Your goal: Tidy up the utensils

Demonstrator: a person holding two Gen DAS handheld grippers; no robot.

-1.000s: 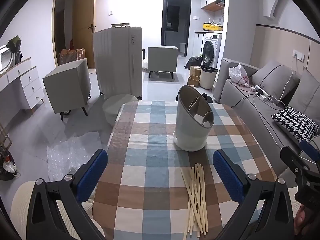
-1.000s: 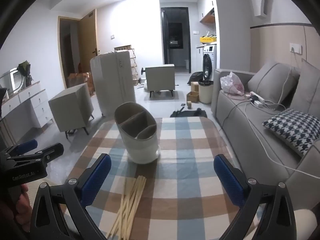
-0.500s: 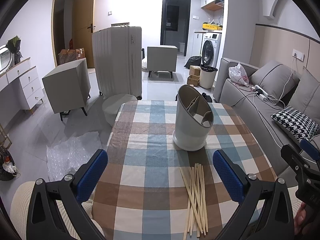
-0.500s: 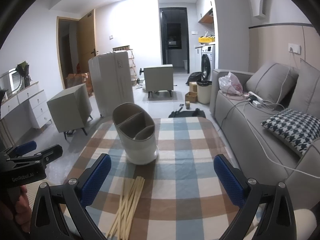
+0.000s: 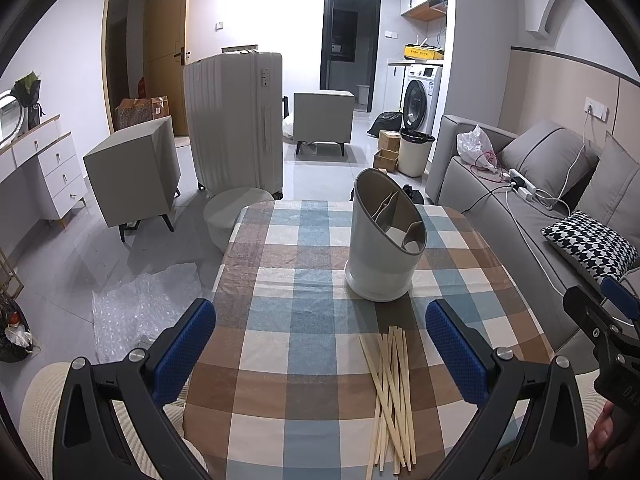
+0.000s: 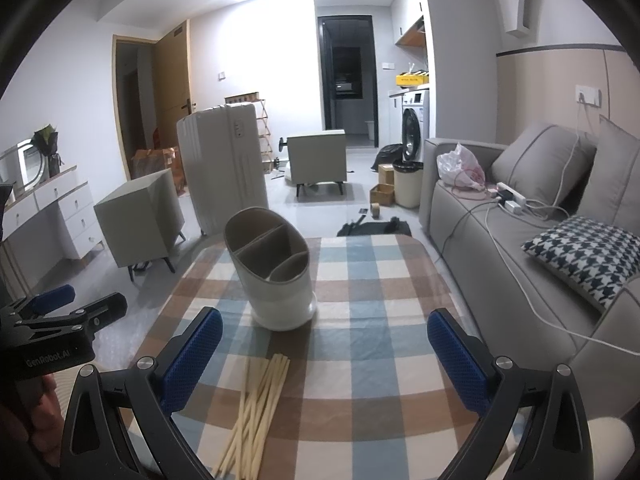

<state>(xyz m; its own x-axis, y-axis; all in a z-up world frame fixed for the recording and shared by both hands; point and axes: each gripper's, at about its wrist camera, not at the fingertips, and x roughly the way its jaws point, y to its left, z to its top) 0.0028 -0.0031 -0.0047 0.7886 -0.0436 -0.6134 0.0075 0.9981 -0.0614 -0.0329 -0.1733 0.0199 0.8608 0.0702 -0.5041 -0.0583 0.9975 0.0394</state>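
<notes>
A bundle of wooden chopsticks [image 5: 390,392] lies loose on the checked tablecloth [image 5: 296,320], near the front edge. Behind it stands a white utensil holder [image 5: 382,240] with slanted top and inner dividers, nothing in it. My left gripper [image 5: 320,340] hovers open over the near table, chopsticks between its blue pads and closer to the right one. In the right wrist view the chopsticks [image 6: 256,408] lie by the left pad, the holder [image 6: 274,268] stands ahead left, and my right gripper [image 6: 324,350] is open, holding nothing. Each gripper shows at the edge of the other's view.
A grey sofa [image 5: 520,208] with a houndstooth cushion [image 6: 584,256] and cables runs along the table's right side. A white suitcase [image 5: 236,120], grey cabinets [image 5: 132,168], a round stool [image 5: 232,212] and bubble wrap [image 5: 140,316] occupy the floor left and beyond.
The right wrist view has shifted slightly, so holder and chopsticks sit a little lower and nearer. The left gripper has barely moved. Both stay open.
</notes>
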